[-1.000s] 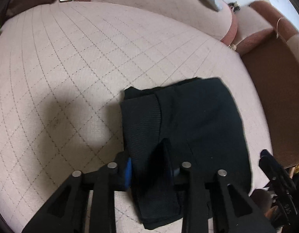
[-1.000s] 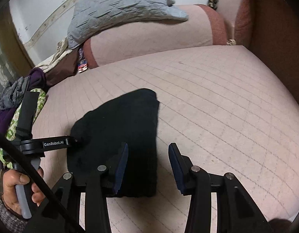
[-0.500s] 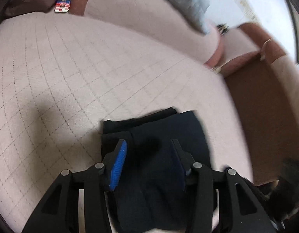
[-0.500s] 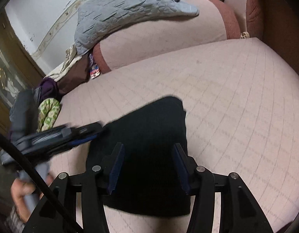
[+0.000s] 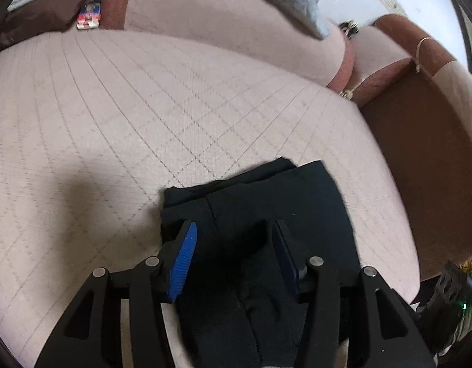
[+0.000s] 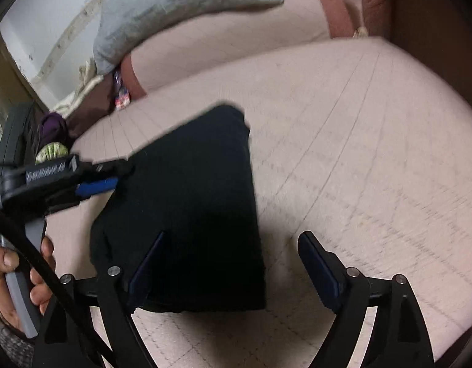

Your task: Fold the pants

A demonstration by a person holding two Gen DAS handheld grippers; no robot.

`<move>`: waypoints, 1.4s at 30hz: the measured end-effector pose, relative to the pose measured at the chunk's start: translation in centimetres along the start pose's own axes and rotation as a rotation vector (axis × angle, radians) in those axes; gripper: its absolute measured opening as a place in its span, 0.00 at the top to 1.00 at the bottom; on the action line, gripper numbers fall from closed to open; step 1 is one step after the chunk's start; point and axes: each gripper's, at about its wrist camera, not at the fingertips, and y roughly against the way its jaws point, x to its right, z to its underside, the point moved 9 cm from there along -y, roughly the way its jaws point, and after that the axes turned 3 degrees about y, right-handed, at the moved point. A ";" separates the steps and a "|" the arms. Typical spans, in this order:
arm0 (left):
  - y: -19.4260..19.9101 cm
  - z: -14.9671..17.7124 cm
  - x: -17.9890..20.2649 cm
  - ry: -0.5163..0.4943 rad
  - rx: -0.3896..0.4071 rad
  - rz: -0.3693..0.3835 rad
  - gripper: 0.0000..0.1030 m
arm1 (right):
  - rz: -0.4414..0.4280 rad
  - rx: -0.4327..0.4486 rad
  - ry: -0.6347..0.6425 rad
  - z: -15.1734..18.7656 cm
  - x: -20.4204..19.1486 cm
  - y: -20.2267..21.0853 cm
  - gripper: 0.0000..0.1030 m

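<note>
Where pants lie, pillow behind

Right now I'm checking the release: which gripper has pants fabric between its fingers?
The left gripper: its opening jaws straddle a raised fold of the black pants. The right gripper straddles their edge.

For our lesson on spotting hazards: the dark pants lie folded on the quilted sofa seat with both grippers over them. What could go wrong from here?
1. The left gripper is opening right over the folded pants; a pad could snag a ridge of cloth as it lifts and pull the fold open.
2. The right gripper, opening too, straddles the bundle's right edge and could drag it.
3. The bundle lies near the sofa seat front edge and might slip off.
</note>
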 end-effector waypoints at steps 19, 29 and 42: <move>17.2 7.4 0.2 -0.160 0.631 -0.508 0.00 | 0.129 0.170 0.117 1.9 -2.1 5.7 0.13; 11.0 10.1 -1.1 -0.103 0.358 -0.365 0.00 | 0.108 0.120 0.122 3.9 -2.9 5.2 0.13; 7.4 12.3 -2.8 -0.035 0.226 -0.322 0.00 | 0.139 0.077 0.219 5.5 -4.6 2.9 0.12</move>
